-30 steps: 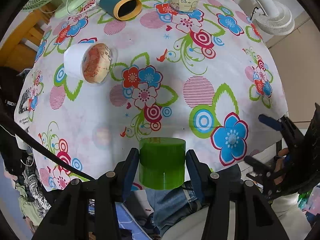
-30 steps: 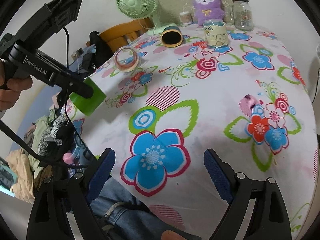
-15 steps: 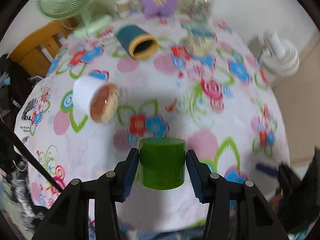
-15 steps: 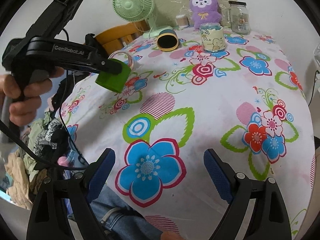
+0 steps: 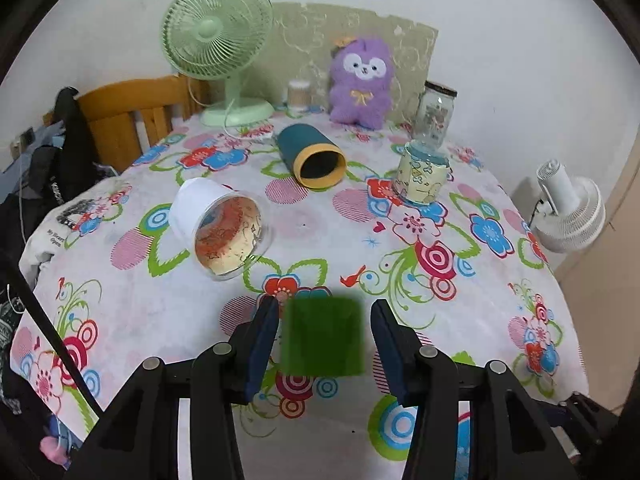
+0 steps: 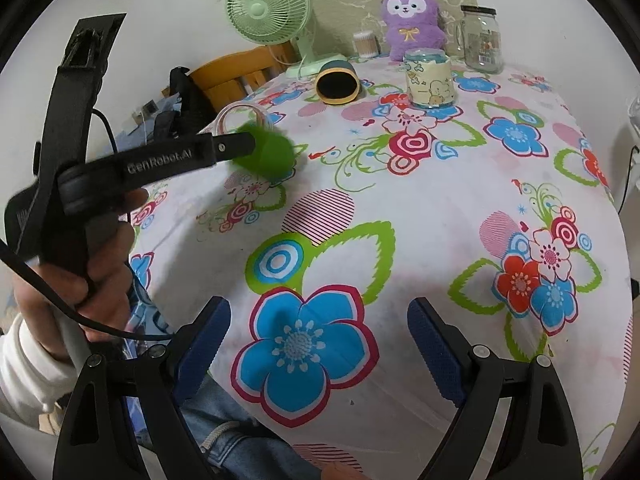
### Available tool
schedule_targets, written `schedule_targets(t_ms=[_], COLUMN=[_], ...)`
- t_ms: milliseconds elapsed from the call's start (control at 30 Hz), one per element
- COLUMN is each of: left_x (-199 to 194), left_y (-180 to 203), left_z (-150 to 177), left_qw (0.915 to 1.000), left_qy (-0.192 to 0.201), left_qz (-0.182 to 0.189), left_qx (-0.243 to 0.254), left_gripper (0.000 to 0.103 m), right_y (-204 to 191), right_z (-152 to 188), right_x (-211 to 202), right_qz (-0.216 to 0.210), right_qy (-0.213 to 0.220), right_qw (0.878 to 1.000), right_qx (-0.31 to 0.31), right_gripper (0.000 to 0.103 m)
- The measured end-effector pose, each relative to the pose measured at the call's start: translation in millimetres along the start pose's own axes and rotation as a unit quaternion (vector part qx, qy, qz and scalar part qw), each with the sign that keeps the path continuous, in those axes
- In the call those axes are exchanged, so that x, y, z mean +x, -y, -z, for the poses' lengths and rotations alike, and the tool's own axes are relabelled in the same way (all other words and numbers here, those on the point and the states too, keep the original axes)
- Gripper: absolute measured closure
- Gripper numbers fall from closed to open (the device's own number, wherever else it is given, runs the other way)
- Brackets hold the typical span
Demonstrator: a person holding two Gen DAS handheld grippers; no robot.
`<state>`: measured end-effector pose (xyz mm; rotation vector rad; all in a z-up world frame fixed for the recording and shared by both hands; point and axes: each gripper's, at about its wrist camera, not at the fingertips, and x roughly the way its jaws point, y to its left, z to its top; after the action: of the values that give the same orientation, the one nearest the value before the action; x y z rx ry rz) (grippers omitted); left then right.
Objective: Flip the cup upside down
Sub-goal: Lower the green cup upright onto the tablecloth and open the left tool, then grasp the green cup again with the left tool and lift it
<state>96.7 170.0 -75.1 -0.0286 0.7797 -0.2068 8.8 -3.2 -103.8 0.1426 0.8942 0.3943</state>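
– Where is the green cup [image 5: 323, 336]?
– Between the two fingers of the left gripper [image 5: 323, 338], above the flowery tablecloth [image 5: 360, 240]. It looks blurry. There is a gap on each side, so the fingers are spread, not pinching.
– And the right gripper [image 6: 319, 344]?
– Spread wide, nothing in it, over a big blue flower.
– What is farther back?
– A white cup [image 5: 216, 228] and a teal cup [image 5: 312, 156], both lying down. Then a purple plush toy [image 5: 360, 80] by the wall.
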Motion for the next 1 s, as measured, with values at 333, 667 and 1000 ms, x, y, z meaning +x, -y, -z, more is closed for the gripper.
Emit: schedule_targets(t_ms=[333, 667, 1000], left_x=[-4.7, 18.1, 65.8], left_y=[0.9, 4.8, 15.8], left_z=[6.8, -0.2, -3.8], left_qw=[0.9999, 0.9988, 0.9993], left_qy=[0.013, -0.037, -0.036], left_qz=[0.001, 0.03, -0.005], left_qx=[0.005, 0.01, 0.003], left_gripper=[0.054, 0.018, 0.028], right_y=[-1.8, 1.4, 22.8], right_z=[1.6, 2.8, 6.2], right_x=[-0.9, -2.2, -7.0], right_qz=[0.004, 0.01, 0.032], right_qy=[-0.001, -0.003, -0.005], right_qw=[1.0, 1.0, 0.999], right_qx=[0.002, 0.006, 0.023], right_gripper=[0.011, 0.011, 0.011])
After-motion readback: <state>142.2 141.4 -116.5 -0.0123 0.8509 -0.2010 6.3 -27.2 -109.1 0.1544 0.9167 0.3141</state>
